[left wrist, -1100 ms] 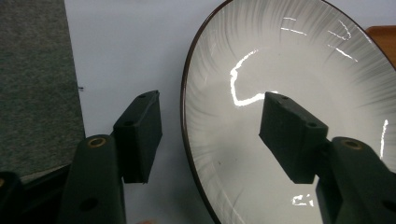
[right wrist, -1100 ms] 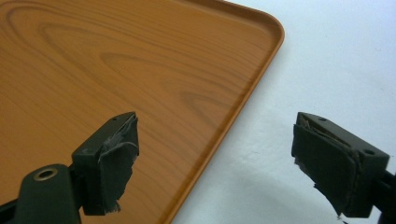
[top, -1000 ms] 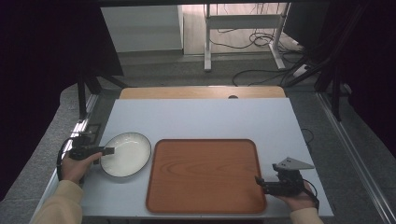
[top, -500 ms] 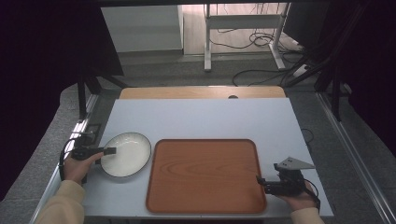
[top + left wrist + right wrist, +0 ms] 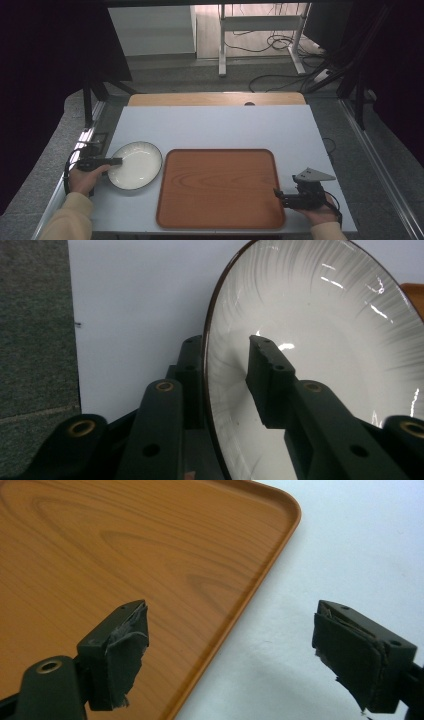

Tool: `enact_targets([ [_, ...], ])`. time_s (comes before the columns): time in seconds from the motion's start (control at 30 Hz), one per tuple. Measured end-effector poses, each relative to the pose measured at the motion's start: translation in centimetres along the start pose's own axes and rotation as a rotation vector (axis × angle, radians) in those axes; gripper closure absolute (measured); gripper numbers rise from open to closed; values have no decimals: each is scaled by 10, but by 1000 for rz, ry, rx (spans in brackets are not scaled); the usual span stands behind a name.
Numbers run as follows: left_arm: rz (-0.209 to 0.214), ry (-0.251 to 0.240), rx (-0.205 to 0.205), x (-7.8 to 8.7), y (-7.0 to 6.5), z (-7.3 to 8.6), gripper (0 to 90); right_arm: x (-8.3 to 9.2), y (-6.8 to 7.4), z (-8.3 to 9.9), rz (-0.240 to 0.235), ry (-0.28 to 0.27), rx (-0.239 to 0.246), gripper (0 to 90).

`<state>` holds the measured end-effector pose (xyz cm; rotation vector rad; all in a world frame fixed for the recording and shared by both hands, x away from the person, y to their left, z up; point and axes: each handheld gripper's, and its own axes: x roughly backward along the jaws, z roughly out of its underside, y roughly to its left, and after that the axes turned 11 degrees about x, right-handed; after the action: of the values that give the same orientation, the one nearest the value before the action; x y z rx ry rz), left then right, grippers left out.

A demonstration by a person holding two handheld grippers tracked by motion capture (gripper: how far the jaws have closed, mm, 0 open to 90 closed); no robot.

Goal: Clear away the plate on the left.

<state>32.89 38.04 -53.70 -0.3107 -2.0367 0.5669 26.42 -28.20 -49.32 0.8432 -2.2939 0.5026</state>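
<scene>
White plate [image 5: 136, 165] with a dark rim lies on the bench [image 5: 215, 125], just left of the wooden tray [image 5: 220, 187]; nothing lies in it. Left tongs [image 5: 118, 161] straddle the plate's left rim, one jaw under the outside and one over the inner face. Jaws have just been closing with the rim between them; a sliver of gap remains at the inner jaw, so the grip is not yet made. The tray holds nothing. Right tongs [image 5: 276, 193] stand released, jaws wide, astride the tray's right edge near its near corner.
</scene>
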Motion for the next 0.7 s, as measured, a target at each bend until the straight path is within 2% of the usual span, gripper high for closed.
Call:
enact_targets([
  [0.27,10,-18,-18,13,-8,-2,787,-1,0,-1,2,4,8,155],
  [0.43,47,-26,-21,22,-11,-6,823,2,1,-2,21,-18,17,159],
  [0.7,38,-33,-41,28,-18,-7,836,2,0,-2,20,-15,10,159],
])
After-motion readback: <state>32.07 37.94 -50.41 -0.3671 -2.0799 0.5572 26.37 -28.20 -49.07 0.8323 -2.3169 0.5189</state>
